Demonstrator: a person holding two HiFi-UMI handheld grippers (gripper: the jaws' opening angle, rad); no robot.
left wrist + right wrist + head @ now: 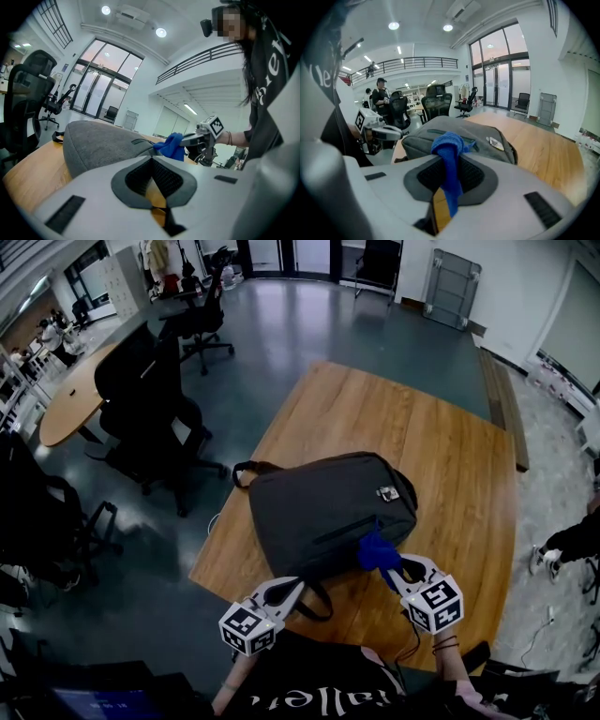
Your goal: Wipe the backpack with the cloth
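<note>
A dark grey backpack (323, 512) lies flat on the wooden table (441, 456), its handle toward the far left. My right gripper (394, 568) is shut on a blue cloth (377, 552), which rests against the backpack's near right corner. In the right gripper view the cloth (449, 145) bunches over the jaws, with the backpack (485, 131) just beyond. My left gripper (286, 589) sits at the bag's near edge beside a black strap (317, 601). Its jaws are shut with nothing between them. The left gripper view shows the backpack (93, 145) and the cloth (172, 146).
Black office chairs (150, 399) and an oval desk (75, 395) stand to the left on the floor. The table's near edge runs just under both grippers. A person's shoe (542, 559) shows at the right. A metal cart (452, 287) stands far back.
</note>
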